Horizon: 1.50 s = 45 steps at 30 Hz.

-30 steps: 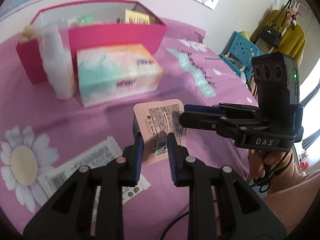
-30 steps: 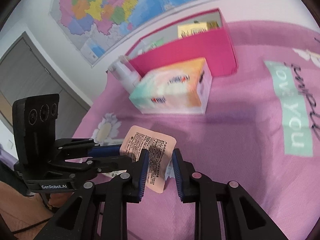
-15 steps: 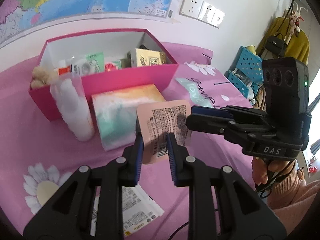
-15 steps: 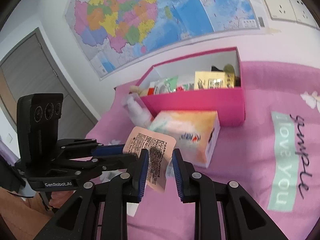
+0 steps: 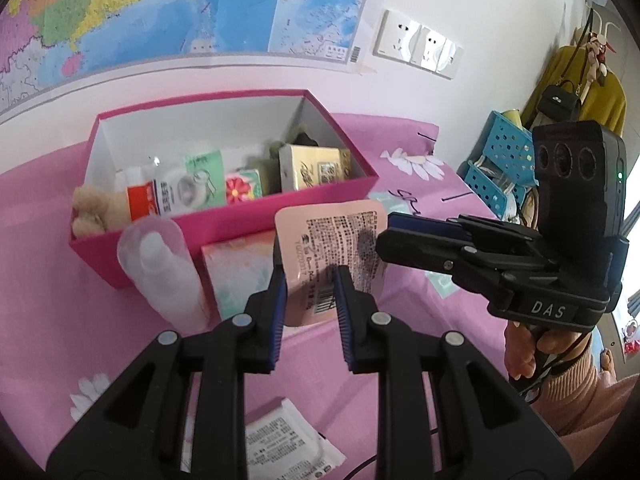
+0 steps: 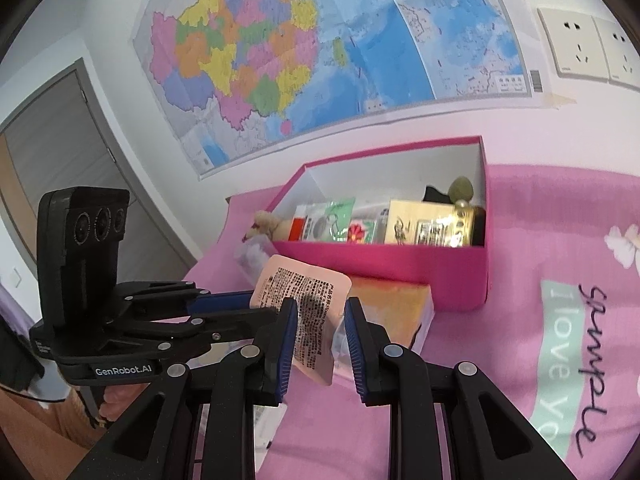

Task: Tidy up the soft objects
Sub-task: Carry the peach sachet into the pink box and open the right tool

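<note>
Both tools have risen with the peach sachet, and the pink box now shows its open top.

From the left wrist: the left tool (image 5: pixel 310 280) pinches the peach sachet (image 5: pixel 330 256), held upright at centre, off the pink bedspread (image 5: pixel 48 328). The right tool (image 5: pixel 390 226) grips its 3 o'clock edge. The pink box (image 5: pixel 224 220) sits at 11 o'clock.

From the right wrist: the right tool (image 6: pixel 320 312) is narrow on the sachet (image 6: pixel 308 304); the left tool (image 6: pixel 224 302) enters from 9 o'clock. The sachet's long axis runs top to bottom, print facing the cameras.

This looks like carrying; next calls for moving over the box (image 6: pixel 384 266) at 1 o'clock, then letting go.
</note>
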{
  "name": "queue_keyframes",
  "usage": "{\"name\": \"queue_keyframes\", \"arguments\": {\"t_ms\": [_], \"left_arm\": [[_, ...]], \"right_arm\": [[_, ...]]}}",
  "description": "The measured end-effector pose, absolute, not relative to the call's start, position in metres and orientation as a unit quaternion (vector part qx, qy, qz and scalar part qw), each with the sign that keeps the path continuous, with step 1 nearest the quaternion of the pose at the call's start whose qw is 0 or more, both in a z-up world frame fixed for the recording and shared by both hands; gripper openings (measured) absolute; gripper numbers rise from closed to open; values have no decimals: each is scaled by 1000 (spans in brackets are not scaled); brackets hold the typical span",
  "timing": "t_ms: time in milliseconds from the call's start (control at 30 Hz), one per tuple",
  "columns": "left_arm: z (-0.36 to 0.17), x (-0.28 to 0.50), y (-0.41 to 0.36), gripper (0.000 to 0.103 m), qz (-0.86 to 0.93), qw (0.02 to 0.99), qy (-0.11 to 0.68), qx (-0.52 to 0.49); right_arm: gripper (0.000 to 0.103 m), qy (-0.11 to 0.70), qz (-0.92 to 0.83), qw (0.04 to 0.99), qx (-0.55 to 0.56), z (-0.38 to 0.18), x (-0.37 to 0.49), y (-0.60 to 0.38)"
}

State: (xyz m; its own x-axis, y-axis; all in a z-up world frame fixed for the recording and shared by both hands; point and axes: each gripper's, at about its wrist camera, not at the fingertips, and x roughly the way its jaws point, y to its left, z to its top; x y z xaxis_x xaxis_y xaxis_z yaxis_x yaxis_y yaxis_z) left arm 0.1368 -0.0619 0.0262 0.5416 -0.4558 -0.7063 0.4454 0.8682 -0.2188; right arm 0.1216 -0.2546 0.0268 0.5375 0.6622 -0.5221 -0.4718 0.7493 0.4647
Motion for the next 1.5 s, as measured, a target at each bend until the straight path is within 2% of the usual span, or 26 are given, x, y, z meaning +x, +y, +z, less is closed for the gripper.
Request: {"name": "queue_keyframes", "arguments": {"t_ms": [667,1500], "left_arm": [[57,188,-55,26,-218,898,382,-5],[34,231,-50,26,-167,892,419,-5]], "right_arm": [[24,315,326,884,114,55,180,-241],[24,339,305,884,101,38,220,-219]]}}
